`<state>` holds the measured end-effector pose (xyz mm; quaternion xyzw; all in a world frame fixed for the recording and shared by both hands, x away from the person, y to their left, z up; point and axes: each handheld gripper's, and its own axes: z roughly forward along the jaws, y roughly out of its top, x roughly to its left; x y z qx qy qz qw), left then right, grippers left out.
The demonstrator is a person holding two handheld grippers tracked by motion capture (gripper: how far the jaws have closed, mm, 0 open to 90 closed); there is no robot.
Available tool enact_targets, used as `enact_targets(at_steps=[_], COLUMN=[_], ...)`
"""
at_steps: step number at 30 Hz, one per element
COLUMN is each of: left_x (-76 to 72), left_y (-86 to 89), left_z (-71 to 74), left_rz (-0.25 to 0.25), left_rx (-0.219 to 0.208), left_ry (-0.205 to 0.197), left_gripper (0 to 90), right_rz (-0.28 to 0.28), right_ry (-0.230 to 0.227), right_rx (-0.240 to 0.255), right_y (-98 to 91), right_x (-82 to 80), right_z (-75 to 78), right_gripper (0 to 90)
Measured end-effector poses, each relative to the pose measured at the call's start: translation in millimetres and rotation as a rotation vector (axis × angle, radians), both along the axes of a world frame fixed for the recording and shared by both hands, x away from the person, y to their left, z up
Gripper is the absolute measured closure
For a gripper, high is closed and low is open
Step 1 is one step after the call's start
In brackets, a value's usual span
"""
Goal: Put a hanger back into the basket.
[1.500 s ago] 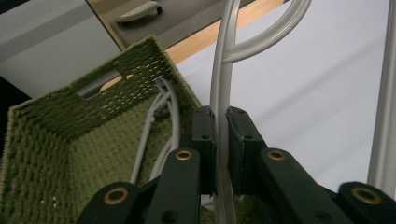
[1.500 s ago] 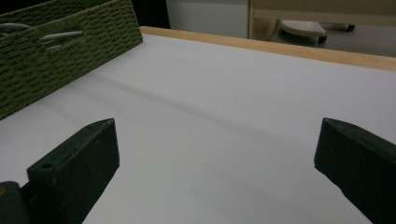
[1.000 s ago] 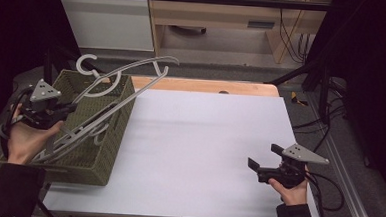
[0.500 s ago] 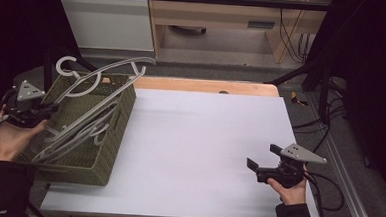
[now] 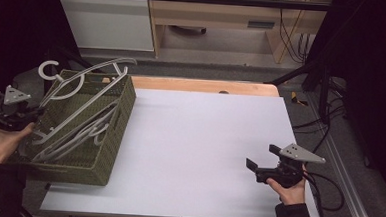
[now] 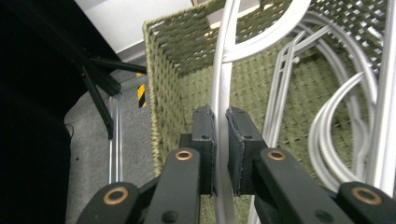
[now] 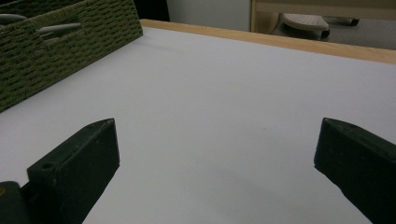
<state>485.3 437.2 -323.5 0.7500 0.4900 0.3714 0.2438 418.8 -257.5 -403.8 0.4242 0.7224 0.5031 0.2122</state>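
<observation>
Left tool [image 6: 220, 140] clamps a grey hanger [image 6: 223, 70] over the woven basket [image 5: 117, 134]

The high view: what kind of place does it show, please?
Probably a lab or workshop for recording handling tasks: a white table framed by black curtains, cables on the floor, and a handheld left gripper at a woven basket.

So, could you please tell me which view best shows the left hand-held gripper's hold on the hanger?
The left gripper view: its jaws pinch the hanger bar up close. The high view shows the left hand-held gripper small beside the basket; the right gripper view catches just a basket corner.
</observation>
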Motion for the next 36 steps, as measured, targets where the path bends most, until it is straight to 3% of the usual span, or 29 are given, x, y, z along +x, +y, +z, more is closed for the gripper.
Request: enact_targets(at_steps=[14,21,25,29,33,36], left_x=[-0.5,-1.3,-0.4,1.6,3.0,2.3], left_y=[20.6,24.6,23.1,16.8,9.2,6.3], left_z=[-19.3,-29.7,-37.2,-45.1,-48.6,-49.2], left_rz=[0.048,0.066,0.068,0.059,0.051,0.051], left_rx=[0.060,0.111,0.110,0.137,0.193,0.187], left_ry=[0.040,0.072,0.083,0.098,0.120,0.119], left_gripper=[82.1,82.1,82.0,82.0,82.0,81.9], right_rz=[-0.002,-0.001,0.003,0.003,0.003,0.007], right_ry=[0.002,0.005,0.006,0.006,0.006,0.007], right_rx=[-0.001,-0.002,-0.003,-0.008,-0.007,-0.004], right_y=[1.1,2.3,2.2,2.2,2.3,2.7], right_x=[1.2,1.5,1.5,1.6,1.5,1.4], right_z=[-1.3,-2.0,-2.1,-2.3,-2.3,-2.3], right_gripper=[0.4,0.4,0.4,0.4,0.4,0.4])
